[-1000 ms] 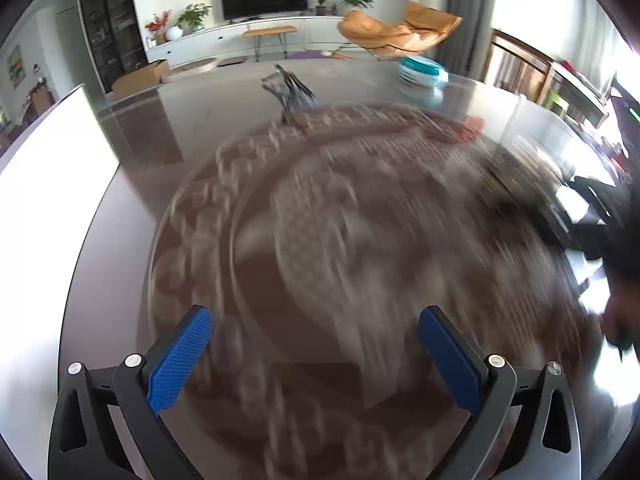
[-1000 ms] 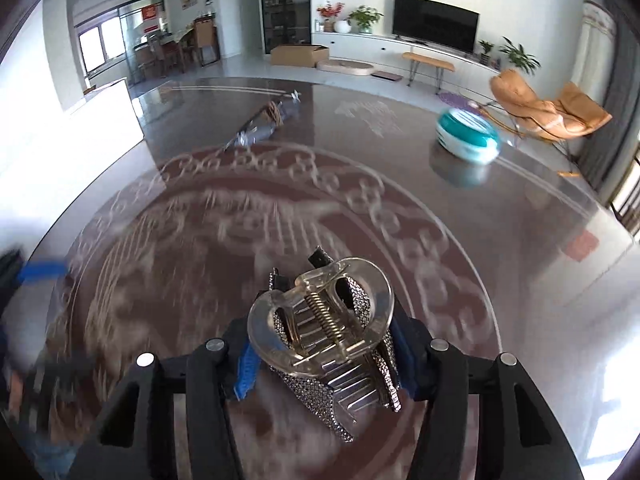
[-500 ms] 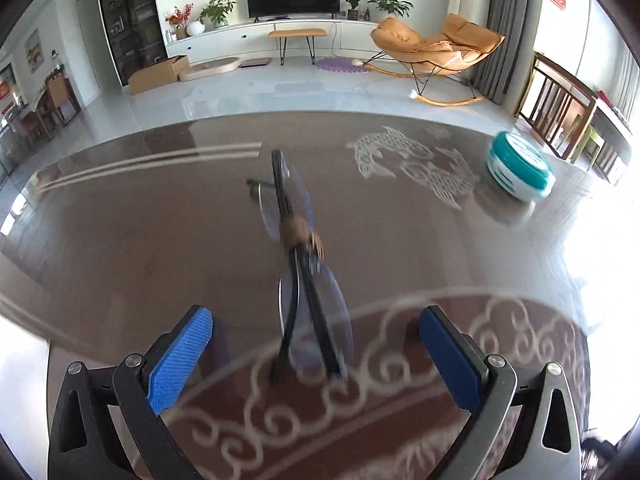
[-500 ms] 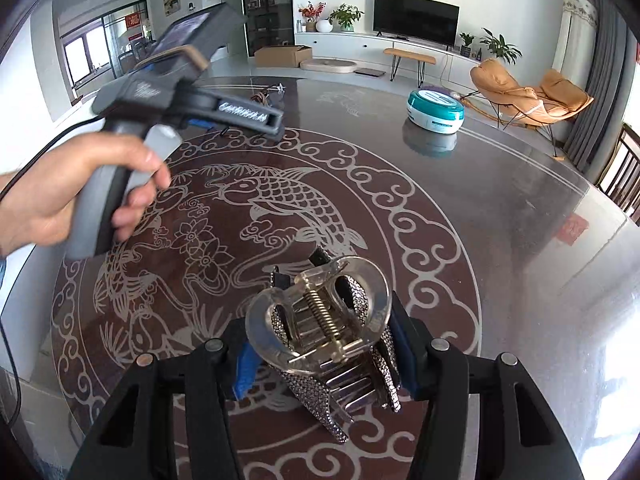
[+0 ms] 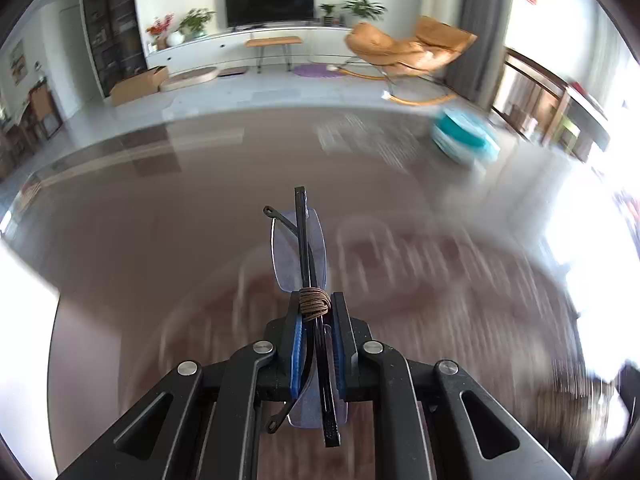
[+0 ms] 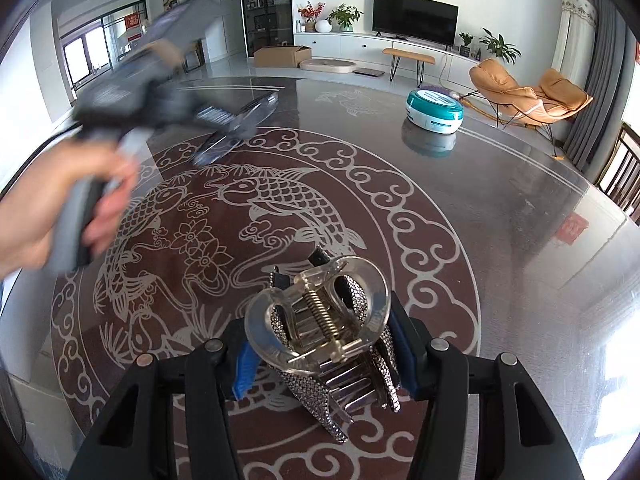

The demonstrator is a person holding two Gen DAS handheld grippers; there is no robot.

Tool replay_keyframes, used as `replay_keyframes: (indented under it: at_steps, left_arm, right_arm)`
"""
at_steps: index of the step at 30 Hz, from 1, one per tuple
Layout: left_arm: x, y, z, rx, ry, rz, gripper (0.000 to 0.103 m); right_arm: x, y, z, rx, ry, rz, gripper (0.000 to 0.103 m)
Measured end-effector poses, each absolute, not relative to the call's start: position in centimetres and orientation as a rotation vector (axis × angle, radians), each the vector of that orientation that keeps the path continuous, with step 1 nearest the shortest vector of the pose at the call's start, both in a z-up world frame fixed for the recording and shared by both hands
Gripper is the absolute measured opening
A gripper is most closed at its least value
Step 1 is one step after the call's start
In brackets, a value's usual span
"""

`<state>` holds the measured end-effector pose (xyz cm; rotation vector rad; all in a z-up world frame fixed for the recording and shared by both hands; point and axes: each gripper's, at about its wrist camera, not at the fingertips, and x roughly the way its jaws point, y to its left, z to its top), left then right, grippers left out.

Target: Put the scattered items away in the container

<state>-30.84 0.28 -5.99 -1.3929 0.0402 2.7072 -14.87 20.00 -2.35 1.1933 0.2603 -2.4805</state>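
We read no brand or label: the lettering on the left gripper's body, seen from the right wrist at ten o'clock, is smeared by motion, and the red patch (image 6: 575, 229) mirrored in the table (image 6: 500, 208) at three o'clock is illegible.

In the left wrist view the left gripper (image 5: 316, 344) has just closed, and its blue pads (image 5: 296, 356) now pinch a folded pair of glasses (image 5: 301, 248) bound with brown cord (image 5: 314, 300); the lenses project toward twelve o'clock, and one temple tip hangs below the jaws. The tabletop pattern behind is blurred. The teal container (image 5: 464, 140), at two o'clock, is blurred too.

In the right wrist view the right gripper (image 6: 320, 354) grips a clear hair claw (image 6: 320, 320) with rhinestone sides, its teeth pointing toward five o'clock. A hand (image 6: 60, 208) at nine o'clock holds the left gripper's handle, blurred and cut by the frame. The container stands lidded at one o'clock, well apart from both grippers.
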Motion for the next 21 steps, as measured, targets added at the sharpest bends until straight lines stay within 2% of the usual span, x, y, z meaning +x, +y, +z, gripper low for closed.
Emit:
replay_keyframes:
  at_steps: [3,8,13,17,18,20,21]
  left_arm:
    - [-22.6,0.0,-5.9,-1.371,0.078,2.703,0.012]
    - [-12.0,-0.5,-6.0,-1.345,0.012,2.710,0.012]
    - [-9.4,-0.1,-6.1,-1.322,-0.024,2.751,0.012]
    - [-9.6,0.0,-6.2,-1.333,-0.007,2.770,0.014]
    - [-9.4,0.3,-6.2,-1.332,0.013,2.772,0.016]
    - [-9.3,0.6,-6.2,-1.329,0.036,2.764,0.024]
    - [-9.4,0.9,-6.2,-1.334,0.044,2.764,0.043]
  right_arm:
    - [-14.6,19.8,-2.2,1.193,0.269,-2.491,0.054]
    - [-10.9,19.4,-2.1,1.212,0.225,-2.515,0.054]
    - [-2.9,17.4,-2.1,1.228,0.217,-2.555,0.054]
    - [-0.3,16.3,-2.1,1.258,0.199,-2.626,0.055]
    - [-0.2,16.2,-2.1,1.260,0.208,-2.637,0.058]
    - [-0.3,16.6,-2.1,1.284,0.189,-2.654,0.075]
    - [-0.5,17.0,-2.2,1.304,0.149,-2.644,0.087]
